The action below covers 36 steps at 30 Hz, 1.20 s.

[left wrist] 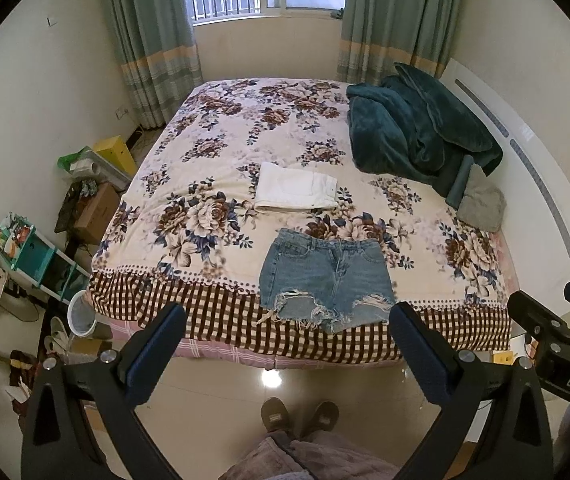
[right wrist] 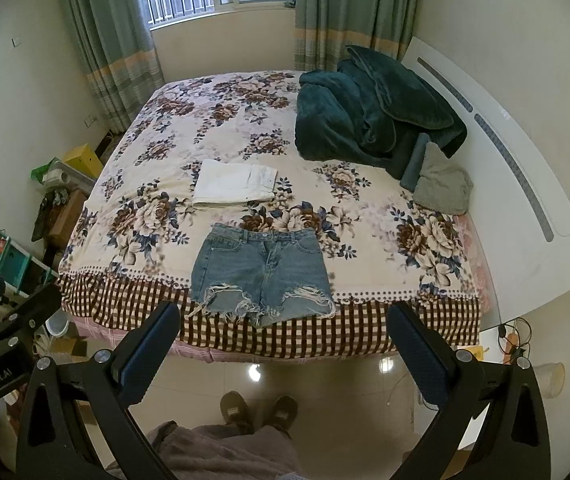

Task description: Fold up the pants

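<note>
Two garments lie on the bed (left wrist: pixel 213 128) ahead of me: the denim shorts (left wrist: pixel 327 276) spread flat at lower centre of the frame, frayed hems at the checked edge of the floral bedspread (right wrist: pixel 173 216), and a folded white garment (left wrist: pixel 296 191) just beyond the waistband, apart from it. My left tool (left wrist: pixel 285 356) hangs over the floor short of the bed, released, fingers wide, grasping nothing. My right tool (right wrist: pixel 281 352) is likewise spread and empty. A teal blanket (right wrist: pixel 369 112) is heaped at upper right, a grey cloth (right wrist: pixel 443 189) beside it.
</note>
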Tool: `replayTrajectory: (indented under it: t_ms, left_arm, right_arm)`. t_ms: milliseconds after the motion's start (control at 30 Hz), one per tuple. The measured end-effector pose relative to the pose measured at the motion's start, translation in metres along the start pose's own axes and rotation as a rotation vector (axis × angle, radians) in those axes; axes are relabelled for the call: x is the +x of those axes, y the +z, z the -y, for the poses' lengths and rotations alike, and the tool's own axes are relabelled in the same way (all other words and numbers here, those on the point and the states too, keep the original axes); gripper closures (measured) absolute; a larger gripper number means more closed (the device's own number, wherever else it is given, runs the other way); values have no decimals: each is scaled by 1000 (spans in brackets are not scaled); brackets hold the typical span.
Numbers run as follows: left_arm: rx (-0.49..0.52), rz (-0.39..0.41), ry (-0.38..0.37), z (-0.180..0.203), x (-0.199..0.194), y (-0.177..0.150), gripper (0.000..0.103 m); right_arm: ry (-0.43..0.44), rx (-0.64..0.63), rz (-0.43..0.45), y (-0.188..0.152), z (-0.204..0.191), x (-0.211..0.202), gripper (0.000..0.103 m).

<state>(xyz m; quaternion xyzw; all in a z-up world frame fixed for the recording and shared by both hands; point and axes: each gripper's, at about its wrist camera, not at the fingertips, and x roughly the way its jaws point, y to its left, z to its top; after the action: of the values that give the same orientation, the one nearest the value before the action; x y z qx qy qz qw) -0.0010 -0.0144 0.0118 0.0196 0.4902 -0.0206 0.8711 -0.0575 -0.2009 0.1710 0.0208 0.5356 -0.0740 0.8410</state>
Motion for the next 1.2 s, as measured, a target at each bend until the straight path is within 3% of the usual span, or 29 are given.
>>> replayTrajectory:
  t_ms: [1200]
  left_arm:
    - [-18,15,-17,-4,-13,4,0]
  right_arm:
    - [-1,-13,19,12,-15,-18,0]
